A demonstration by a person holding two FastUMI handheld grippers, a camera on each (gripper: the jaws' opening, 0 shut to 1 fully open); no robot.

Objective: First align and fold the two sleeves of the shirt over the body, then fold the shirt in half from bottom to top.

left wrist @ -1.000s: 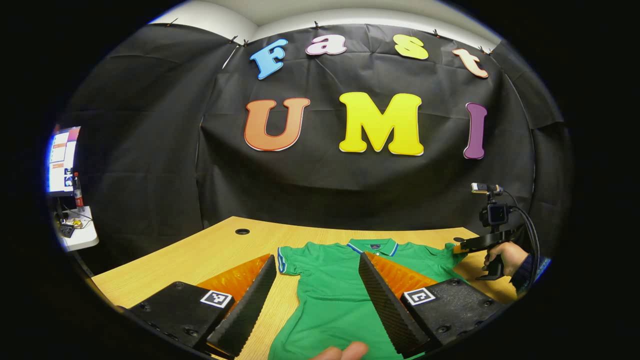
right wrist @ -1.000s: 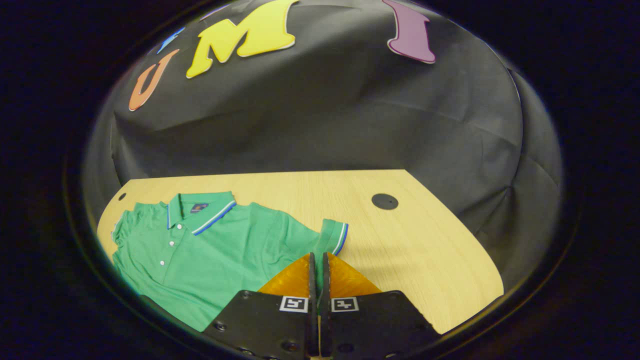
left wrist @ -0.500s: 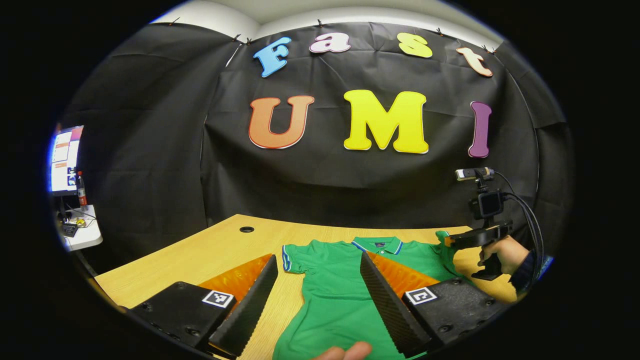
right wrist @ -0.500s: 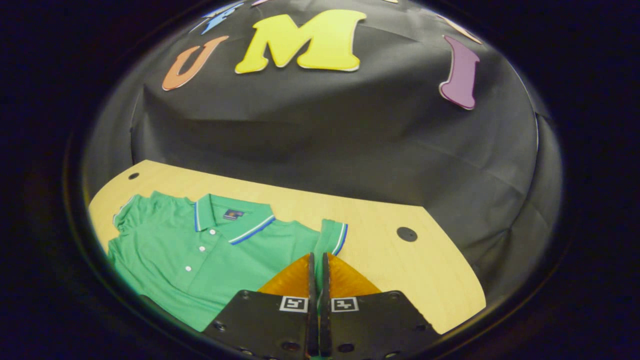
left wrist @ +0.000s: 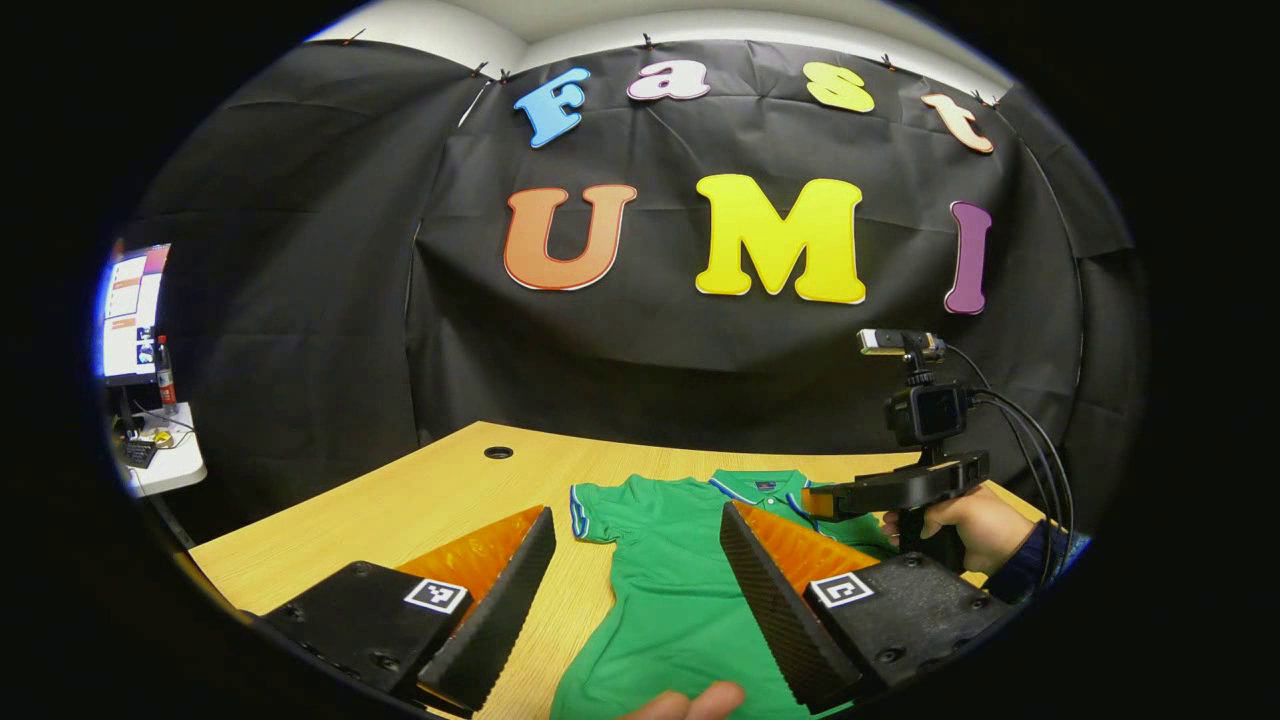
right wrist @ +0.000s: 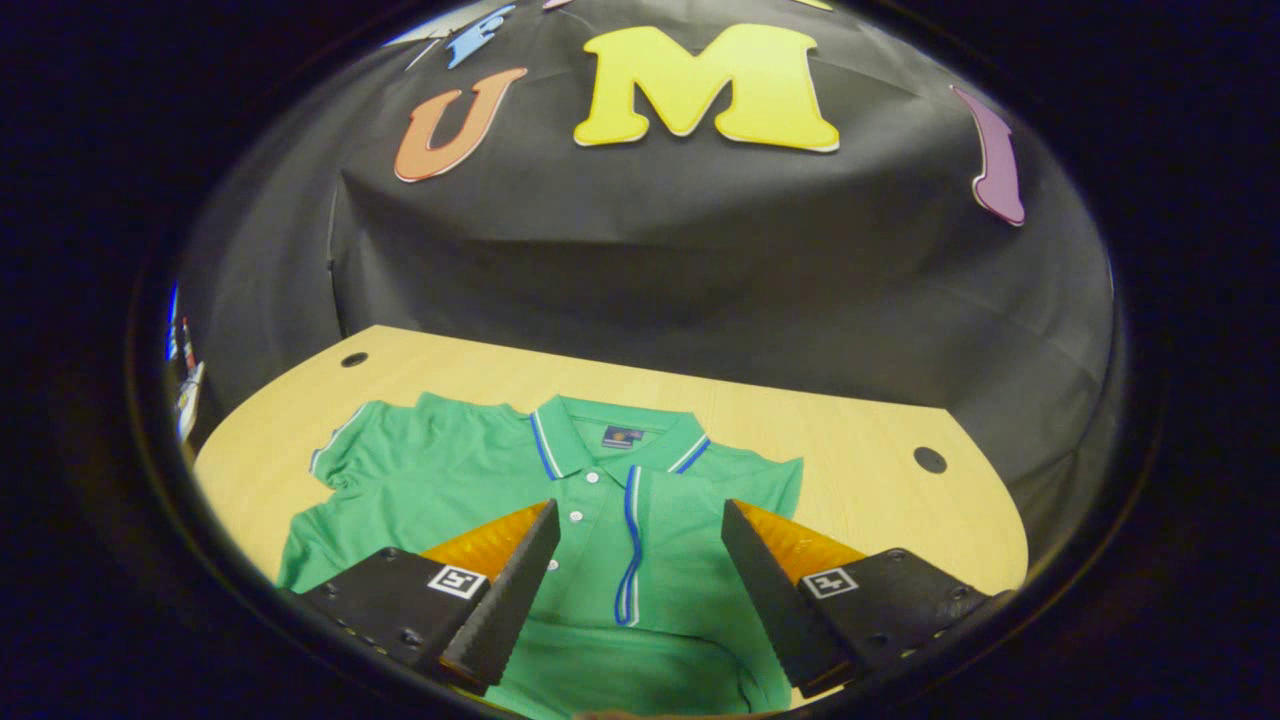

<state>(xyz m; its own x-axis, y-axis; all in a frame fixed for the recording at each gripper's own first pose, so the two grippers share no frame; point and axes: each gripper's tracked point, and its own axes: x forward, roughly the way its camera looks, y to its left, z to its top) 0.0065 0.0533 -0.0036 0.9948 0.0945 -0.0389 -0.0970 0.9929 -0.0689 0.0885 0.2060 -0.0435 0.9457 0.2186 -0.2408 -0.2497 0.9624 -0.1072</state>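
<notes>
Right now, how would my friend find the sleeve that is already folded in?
Look at the wooden table and the green shirt spread on it. Beside the buttons, just below the collar, lies the folded sleeve. Its blue and white edge stripe runs down the chest, while the other sleeve sticks out sideways.

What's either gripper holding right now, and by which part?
Nothing. The right gripper is open above the folded sleeve of the green polo shirt; the left gripper is open too.

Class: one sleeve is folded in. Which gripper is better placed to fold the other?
Left. The left gripper is open beside the flat sleeve; the right gripper is above the folded sleeve.
</notes>
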